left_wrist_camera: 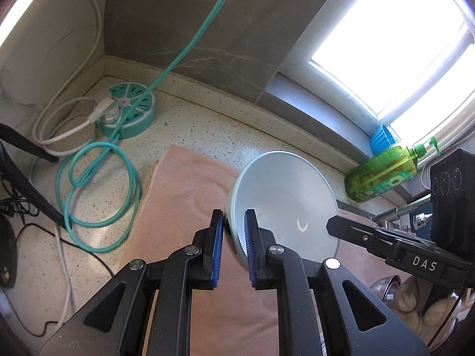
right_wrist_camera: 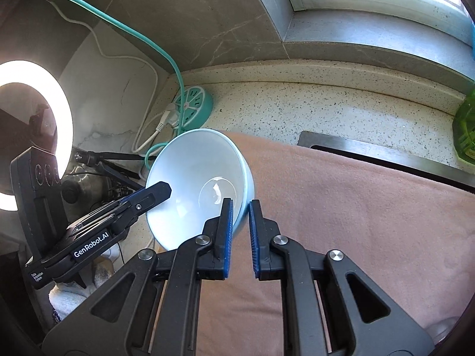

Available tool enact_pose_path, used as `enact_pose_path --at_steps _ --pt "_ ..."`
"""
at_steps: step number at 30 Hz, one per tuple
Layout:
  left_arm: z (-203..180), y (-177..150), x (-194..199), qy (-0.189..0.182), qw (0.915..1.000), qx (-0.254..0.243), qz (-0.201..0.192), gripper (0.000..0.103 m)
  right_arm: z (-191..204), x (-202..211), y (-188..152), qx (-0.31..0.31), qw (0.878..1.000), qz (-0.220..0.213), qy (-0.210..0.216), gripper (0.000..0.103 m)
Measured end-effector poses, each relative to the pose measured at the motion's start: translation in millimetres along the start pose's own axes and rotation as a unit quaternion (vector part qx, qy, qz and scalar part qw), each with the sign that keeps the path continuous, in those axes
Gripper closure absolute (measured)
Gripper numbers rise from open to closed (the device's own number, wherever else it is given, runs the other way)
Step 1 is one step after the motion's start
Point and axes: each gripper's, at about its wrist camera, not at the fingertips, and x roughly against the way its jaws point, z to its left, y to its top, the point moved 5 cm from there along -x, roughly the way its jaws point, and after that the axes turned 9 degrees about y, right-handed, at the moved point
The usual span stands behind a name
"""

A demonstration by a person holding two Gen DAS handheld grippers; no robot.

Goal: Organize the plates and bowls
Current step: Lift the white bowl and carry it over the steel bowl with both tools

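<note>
bowl (left_wrist_camera: 285, 204), pale blue, tilted above the pink towel (left_wrist_camera: 184, 184) near the counter's back edge; your left gripper (left_wrist_camera: 234, 222) and right gripper (right_wrist_camera: 240, 210) each pinch opposite rims.

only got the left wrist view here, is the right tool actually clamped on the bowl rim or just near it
Observer: Clamped. The right tool has its pads either side of the pale blue bowl rim, one inside, one outside.
Operator: anything inside the bowl
Observer: It looks empty; only a glare spot shows at the bottom.
Operator: whats off to my left, beyond my frame
Observer: A lit ring light stands past the left tool.
</note>
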Motion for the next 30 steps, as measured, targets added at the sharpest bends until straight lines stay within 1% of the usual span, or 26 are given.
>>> enact_pose_path --at_steps 5,14,20,30 --pt "-20.7 -15.0 20.6 -0.012 0.9998 -0.012 -0.012 0.091 8.8 31.3 -16.6 0.015 1.000 -0.013 0.004 0.092" --pt "-65.9 -45.0 49.5 -0.045 0.9982 -0.032 -0.021 0.091 3.1 88.2 -54.2 0.017 0.999 -0.032 0.005 0.092" --pt "-106.0 -65.6 64.0 -0.067 0.9961 -0.051 -0.026 0.091 -11.6 130.3 -78.4 0.010 0.999 -0.050 -0.002 0.092" --pt "-177.6 -101.2 68.0 -0.102 0.9901 -0.096 -0.012 0.090 -55.4 199.8 -122.3 -0.020 0.996 -0.081 -0.015 0.092"
